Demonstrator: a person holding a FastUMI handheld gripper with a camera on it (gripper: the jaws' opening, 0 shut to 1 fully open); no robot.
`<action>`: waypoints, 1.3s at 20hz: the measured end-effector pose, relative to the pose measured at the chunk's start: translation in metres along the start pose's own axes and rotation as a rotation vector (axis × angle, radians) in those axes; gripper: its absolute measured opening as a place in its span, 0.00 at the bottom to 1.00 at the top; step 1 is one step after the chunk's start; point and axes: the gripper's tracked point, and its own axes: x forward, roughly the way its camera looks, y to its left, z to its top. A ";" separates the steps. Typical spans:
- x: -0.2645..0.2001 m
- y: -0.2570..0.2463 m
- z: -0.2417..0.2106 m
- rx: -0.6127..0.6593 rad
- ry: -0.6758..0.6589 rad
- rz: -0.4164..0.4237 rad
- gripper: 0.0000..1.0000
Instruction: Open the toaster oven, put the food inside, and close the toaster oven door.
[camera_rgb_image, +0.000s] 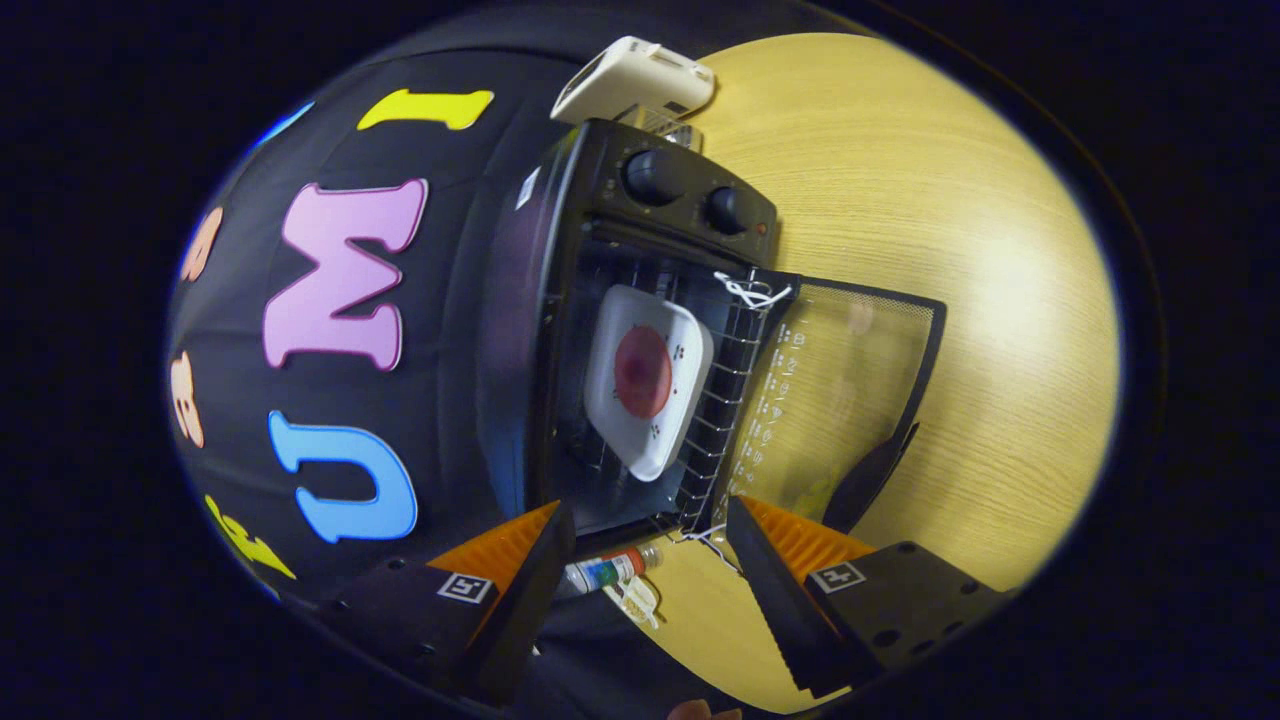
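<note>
gripper view shows the gripper (640, 570) with ribbed fingers spread apart, nothing between them. beyond them stands the boxy black metal toaster oven (560, 330), two round knobs (690, 195) on its panel. inside, on the wire rack (720, 420), rests a square white plate (648, 385) bearing a round reddish food slice (642, 371). rightward, the glass door (850, 390) lies open over the pale wood-grain table (1000, 300).

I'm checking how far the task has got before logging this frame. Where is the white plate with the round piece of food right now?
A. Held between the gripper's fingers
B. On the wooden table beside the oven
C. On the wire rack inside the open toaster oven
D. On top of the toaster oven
C: the white plate sits on the wire rack inside the toaster oven, whose door hangs open, and the gripper is open and holds nothing.
</note>
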 end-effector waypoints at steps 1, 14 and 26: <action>-0.007 0.003 -0.003 -0.067 0.011 0.007 0.98; -0.054 -0.065 0.005 -0.861 -0.016 -0.196 0.99; -0.014 -0.149 -0.037 -1.226 0.141 -0.388 1.00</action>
